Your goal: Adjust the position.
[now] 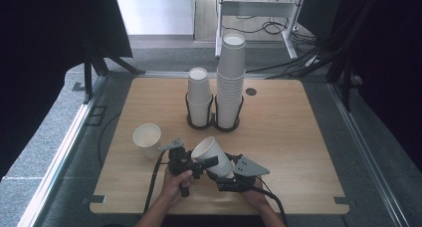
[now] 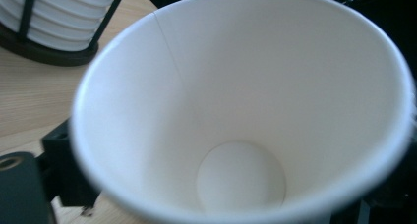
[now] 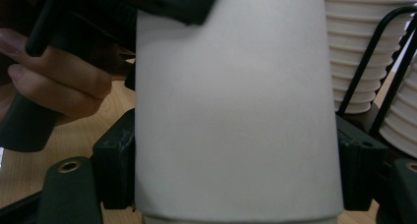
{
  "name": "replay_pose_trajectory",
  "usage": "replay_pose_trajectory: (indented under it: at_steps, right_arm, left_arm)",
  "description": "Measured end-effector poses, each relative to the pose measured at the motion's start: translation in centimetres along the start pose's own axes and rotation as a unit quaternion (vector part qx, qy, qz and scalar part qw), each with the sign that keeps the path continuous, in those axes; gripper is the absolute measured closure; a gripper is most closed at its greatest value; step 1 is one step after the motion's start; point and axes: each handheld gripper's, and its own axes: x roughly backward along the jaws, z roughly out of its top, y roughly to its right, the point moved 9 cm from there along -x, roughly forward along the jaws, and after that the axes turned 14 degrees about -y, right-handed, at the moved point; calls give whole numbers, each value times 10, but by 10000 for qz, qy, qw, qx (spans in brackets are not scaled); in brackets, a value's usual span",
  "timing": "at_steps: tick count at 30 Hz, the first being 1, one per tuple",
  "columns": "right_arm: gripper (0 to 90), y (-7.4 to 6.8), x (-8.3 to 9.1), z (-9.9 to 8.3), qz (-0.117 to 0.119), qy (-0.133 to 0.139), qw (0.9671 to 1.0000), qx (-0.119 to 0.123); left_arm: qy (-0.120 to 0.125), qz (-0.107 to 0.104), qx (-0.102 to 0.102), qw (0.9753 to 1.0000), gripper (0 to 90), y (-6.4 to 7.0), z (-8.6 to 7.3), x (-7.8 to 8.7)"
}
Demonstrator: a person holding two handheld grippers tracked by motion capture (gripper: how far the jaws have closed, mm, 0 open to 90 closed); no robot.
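While the right gripper (image 1: 226, 174) has its jaws clamped on the sides of a white paper cup (image 1: 213, 155) low in the middle of the high view, the left gripper (image 1: 196, 163) sits right against the same cup near its rim, and I honestly can't tell if it's gripping or just touching. Looks to me like a hand-over or a re-grip mid-air just above the bench (image 1: 298, 137), cup tilted with its mouth toward upper left. Next move probably needs one gripper to let go cleanly without crushing the thin wall. The cup is empty (image 2: 241, 180), nothing but the bare bottom. Another empty cup (image 1: 147, 139) lies tipped at left of centre. Further up, two black wire holders hold stacks: short stack (image 1: 199, 95), tall stack (image 1: 231, 80).
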Motion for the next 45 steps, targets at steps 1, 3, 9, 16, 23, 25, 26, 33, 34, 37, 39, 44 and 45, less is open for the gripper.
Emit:
replay_pose_trajectory:
  at_steps: [1,3,9,16,23,25,26,33,34,37,39,44,45]
  right_arm:
    - [229,0,-1,-1,-14,-14,10000,-3]
    - [228,1,-1,-2,-19,-40,10000,-16]
    - [226,3,-2,-4,-31,-103,9999,-7]
    - [218,4,-3,-6,24,-199,9998,21]
    - [209,4,-5,-8,-30,-299,9995,51]
    - [187,5,-5,-10,-47,-389,9992,13]
    - [178,6,-6,-11,-67,-435,9990,-6]
    - [154,8,-8,-15,-138,-639,9979,18]
    - [154,7,-8,-16,-134,-687,9975,6]
    - [151,8,-10,-19,-186,-781,9968,57]
    - [150,8,-10,-19,-195,-809,9965,81]
    - [150,9,-11,-20,-228,-870,9959,98]
    - [151,9,-11,-20,-237,-878,9958,93]
  left_arm:
    - [25,15,-14,10000,86,0,0,-1]
    - [29,30,-46,10000,94,0,0,-2]
    - [72,169,-205,9996,110,0,0,-3]
    - [38,342,-421,9985,122,1,-2,-4]
    - [18,628,-734,9953,126,3,-2,-4]
    - [34,634,-782,9949,127,5,-1,-2]
    - [38,632,-817,9946,127,6,-1,-2]
    - [103,918,-1078,9899,127,9,4,7]
    - [118,942,-1090,9895,127,9,5,8]
    - [150,1039,-1111,9883,127,8,7,11]
    - [167,1094,-1117,9876,127,8,8,14]
    - [252,1172,-1167,9859,127,9,11,21]
    - [273,1201,-1185,9853,127,9,12,23]
